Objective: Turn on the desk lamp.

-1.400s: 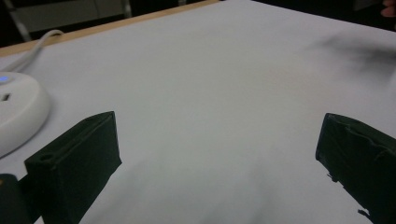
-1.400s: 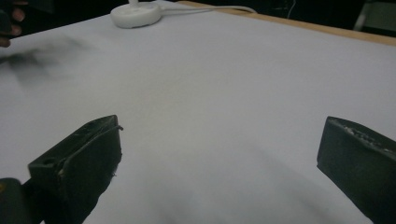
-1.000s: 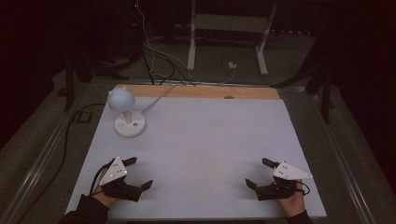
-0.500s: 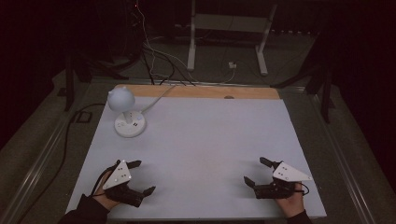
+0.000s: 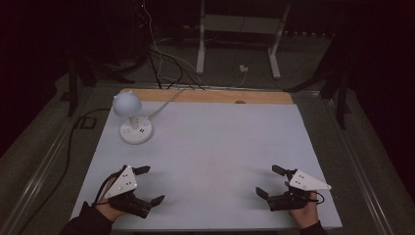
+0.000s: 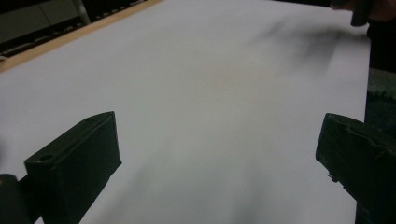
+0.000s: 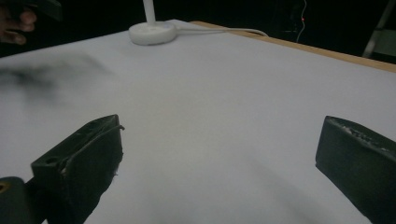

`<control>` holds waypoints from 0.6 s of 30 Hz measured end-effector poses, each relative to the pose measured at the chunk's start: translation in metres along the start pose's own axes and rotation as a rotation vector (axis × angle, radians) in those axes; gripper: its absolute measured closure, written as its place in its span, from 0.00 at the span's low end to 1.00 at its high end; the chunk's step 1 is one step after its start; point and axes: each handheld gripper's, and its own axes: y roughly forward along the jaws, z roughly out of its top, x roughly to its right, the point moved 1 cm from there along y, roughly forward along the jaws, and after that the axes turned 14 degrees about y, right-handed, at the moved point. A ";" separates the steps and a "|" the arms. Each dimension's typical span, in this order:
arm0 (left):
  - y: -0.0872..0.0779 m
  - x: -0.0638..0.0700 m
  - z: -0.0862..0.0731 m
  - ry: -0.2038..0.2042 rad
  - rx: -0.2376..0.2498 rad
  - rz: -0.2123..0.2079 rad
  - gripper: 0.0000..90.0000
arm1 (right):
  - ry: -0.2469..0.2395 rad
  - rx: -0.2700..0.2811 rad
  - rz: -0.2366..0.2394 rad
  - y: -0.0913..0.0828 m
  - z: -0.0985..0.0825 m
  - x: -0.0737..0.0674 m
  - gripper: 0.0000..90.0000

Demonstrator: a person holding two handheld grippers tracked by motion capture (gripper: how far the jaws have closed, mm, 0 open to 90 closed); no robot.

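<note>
A small white desk lamp point(image 5: 132, 117) with a round base stands at the table's far left; its base point(image 7: 152, 32) also appears far off in the right gripper view. My left gripper point(image 5: 149, 185) rests near the front left edge of the white table point(image 5: 215, 142), jaws wide apart with nothing between them. My right gripper point(image 5: 268, 181) sits near the front right edge, likewise open and empty. In the left gripper view my left gripper point(image 6: 219, 149) frames bare white surface. In the right gripper view my right gripper point(image 7: 219, 154) does the same.
The lamp's white cable point(image 5: 164, 104) runs off the far edge over a wooden strip point(image 5: 205, 96). Beyond the table lie floor cables and a white stand's legs point(image 5: 237, 44). The other hand point(image 7: 14, 18) appears at the top left of the right gripper view.
Both grippers have drifted slightly toward the front edge of the table; jaws stay open. The lamp has not moved.
</note>
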 end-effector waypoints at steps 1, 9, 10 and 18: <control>-0.001 -0.001 0.001 -0.003 0.006 0.004 0.00 | 0.007 -0.001 0.004 0.000 0.000 0.000 0.00; -0.004 -0.013 0.010 -0.014 0.027 0.057 0.00 | -0.016 -0.014 -0.003 0.002 0.000 -0.003 0.00; -0.004 -0.015 0.011 -0.014 0.026 0.064 0.00 | -0.021 -0.012 -0.009 0.001 0.000 -0.003 0.00; -0.006 -0.029 0.015 -0.049 0.032 0.141 0.00 | -0.020 0.028 -0.023 -0.003 0.003 -0.004 0.00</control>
